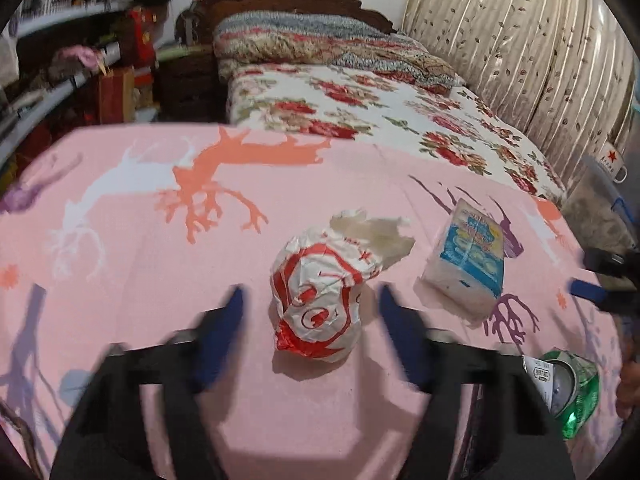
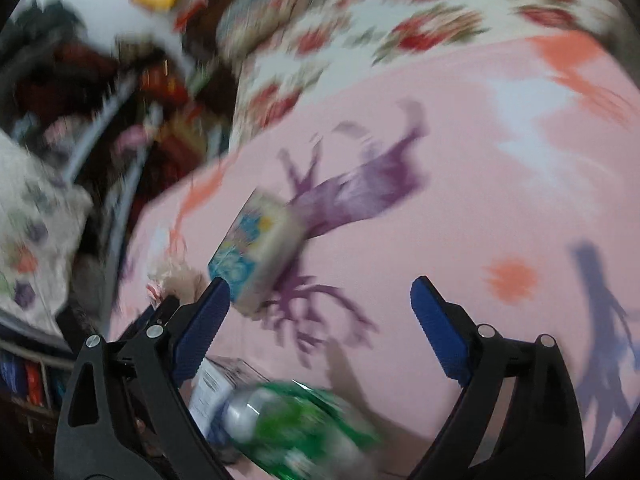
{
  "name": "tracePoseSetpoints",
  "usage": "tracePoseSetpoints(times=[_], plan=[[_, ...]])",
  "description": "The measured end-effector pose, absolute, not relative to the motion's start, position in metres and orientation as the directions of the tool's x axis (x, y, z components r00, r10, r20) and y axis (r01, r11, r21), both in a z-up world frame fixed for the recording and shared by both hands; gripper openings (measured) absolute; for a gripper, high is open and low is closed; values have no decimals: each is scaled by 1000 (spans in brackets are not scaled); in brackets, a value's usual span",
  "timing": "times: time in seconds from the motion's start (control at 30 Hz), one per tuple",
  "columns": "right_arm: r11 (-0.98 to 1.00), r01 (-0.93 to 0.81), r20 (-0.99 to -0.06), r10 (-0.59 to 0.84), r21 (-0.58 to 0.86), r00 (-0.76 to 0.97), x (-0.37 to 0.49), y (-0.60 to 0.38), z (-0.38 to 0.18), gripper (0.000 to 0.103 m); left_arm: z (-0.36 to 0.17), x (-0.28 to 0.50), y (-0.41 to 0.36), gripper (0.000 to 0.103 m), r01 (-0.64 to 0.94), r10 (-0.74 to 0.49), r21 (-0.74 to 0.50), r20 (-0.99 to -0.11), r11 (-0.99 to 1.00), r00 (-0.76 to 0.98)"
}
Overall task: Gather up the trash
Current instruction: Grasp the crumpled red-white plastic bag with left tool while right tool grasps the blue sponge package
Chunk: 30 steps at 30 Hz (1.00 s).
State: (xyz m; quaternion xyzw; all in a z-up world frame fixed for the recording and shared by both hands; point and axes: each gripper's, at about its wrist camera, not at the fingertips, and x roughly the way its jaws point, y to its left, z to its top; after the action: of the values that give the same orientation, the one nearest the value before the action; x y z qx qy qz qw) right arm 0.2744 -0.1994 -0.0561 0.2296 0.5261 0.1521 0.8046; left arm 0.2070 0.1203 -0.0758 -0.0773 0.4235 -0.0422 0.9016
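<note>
A: What does the left wrist view give you that the right one doesn't?

B: A sharp look at the crumpled bag (image 1: 320, 300), thin crinkly white plastic with red print, lying on the pink sheet (image 1: 120, 272) between the fingers of the left gripper (image 1: 310, 300). The jaws stand wide apart and I see no contact with the bag. Behind it there is a bed with a floral quilt (image 1: 360, 108), a pleated curtain (image 1: 520, 48) and an enamel mug (image 1: 612, 160) with a red star.

A: And the right wrist view?

B: Mostly motion blur. The right gripper (image 2: 320, 292) has its jaws apart too, with ribbed blue pads (image 2: 204, 324) on black arms, gripping nothing. Just below it lies the crushed green can (image 2: 296, 428), shiny metal with a silver end, beside a small pale carton (image 2: 212, 392).

A: Does the left view show the can?

B: Only at its lower right edge (image 1: 572, 392), dented and flattened, partly hidden by the gripper's arm.

A: Anything both see?

B: The tissue pack (image 1: 468, 264), a soft rectangular block in blue and yellow wrap, resting on the sheet just right of the bag; in the right view it (image 2: 260, 252) sits ahead of the left pad, tilted and blurred. The sheet is matte pink with flat deer silhouettes in purple, orange and white.
</note>
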Motion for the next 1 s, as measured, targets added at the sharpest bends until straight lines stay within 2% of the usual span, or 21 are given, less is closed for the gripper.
tracePoseSetpoints(times=[0.03, 0.17, 0.23, 0.3, 0.37, 0.43, 0.5, 0.57, 0.8, 0.87, 1.0], plan=[[854, -2, -789, 482, 521, 381, 283, -186, -57, 91, -77, 207, 122, 36, 8, -152, -190, -757, 982, 636], [874, -8, -839, 470, 486, 274, 320, -125, -67, 91, -75, 203, 131, 32, -3, -170, -228, -734, 974, 658], [905, -12, -879, 416, 426, 233, 331, -101, -75, 91, -75, 201, 131, 31, 5, -175, -229, -729, 973, 662], [934, -3, -918, 351, 357, 185, 339, -81, -86, 98, -73, 198, 127, 30, 19, -175, -220, -721, 975, 670], [954, -40, -934, 299, 297, 197, 341, -66, -87, 98, -71, 198, 124, 30, 30, -170, -205, -717, 978, 676], [967, -99, -946, 250, 234, 207, 340, -56, -88, 85, -70, 196, 119, 30, 43, -165, -186, -714, 982, 680], [959, -150, -940, 268, 240, 213, 335, -56, -83, 75, -68, 195, 117, 30, 50, -164, -179, -709, 983, 686], [954, -148, -925, 289, 259, 246, 326, -71, -70, 73, -67, 194, 117, 30, 49, -163, -179, -704, 983, 691], [941, -130, -825, 337, 313, 455, 265, -171, -9, 73, -64, 192, 127, 30, 63, -217, -240, -694, 969, 686], [937, -100, -795, 339, 336, 503, 233, -210, -5, 73, -60, 185, 129, 30, 54, -211, -240, -697, 969, 685], [930, -50, -772, 332, 364, 542, 172, -267, -19, 73, -32, 142, 129, 30, 98, -268, -289, -640, 952, 720]])
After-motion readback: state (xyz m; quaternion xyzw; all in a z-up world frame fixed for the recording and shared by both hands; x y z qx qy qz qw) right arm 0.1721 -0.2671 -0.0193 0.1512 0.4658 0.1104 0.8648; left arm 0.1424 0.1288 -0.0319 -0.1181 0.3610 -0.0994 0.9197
